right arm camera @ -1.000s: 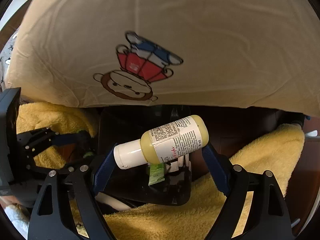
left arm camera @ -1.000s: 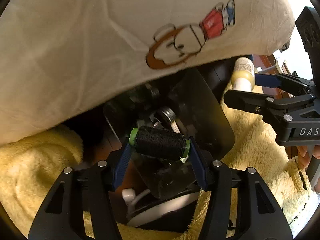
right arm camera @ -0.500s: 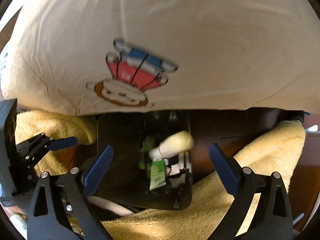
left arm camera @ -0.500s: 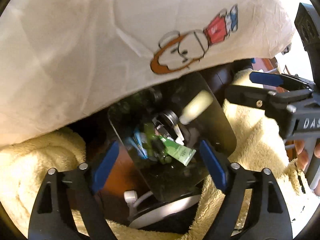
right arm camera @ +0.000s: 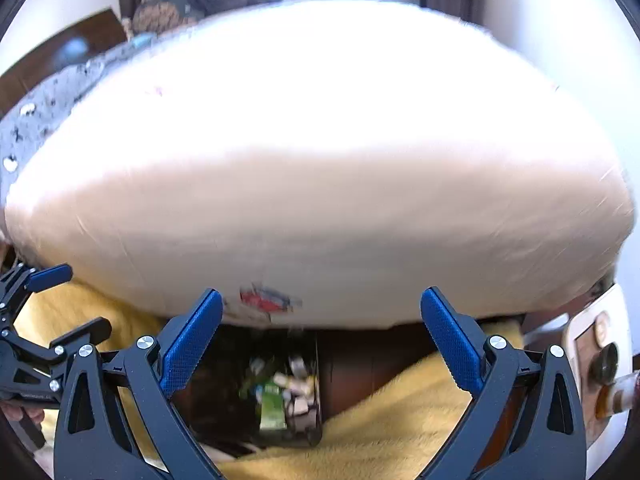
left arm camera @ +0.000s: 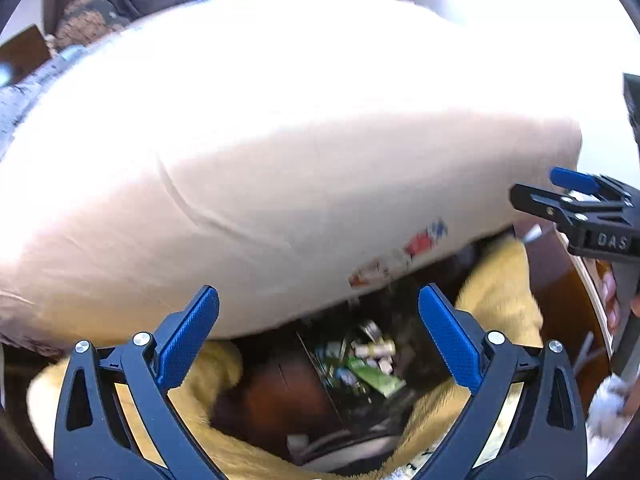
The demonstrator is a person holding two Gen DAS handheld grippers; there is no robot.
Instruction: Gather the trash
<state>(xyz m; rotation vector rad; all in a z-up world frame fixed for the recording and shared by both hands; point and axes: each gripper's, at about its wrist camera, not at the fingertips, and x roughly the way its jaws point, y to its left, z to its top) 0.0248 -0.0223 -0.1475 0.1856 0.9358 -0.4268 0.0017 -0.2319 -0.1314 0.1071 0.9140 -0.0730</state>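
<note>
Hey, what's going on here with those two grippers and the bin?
A person is collecting trash with a handheld gripper in each hand. Both the left gripper and the right gripper are open and empty, their jaws having just been opening. Below them a dark bin sits beside a big cream cushion and a yellow fleece blanket. It already holds small items, including a green packet and pale little bottles. The picture is blurred.
</note>
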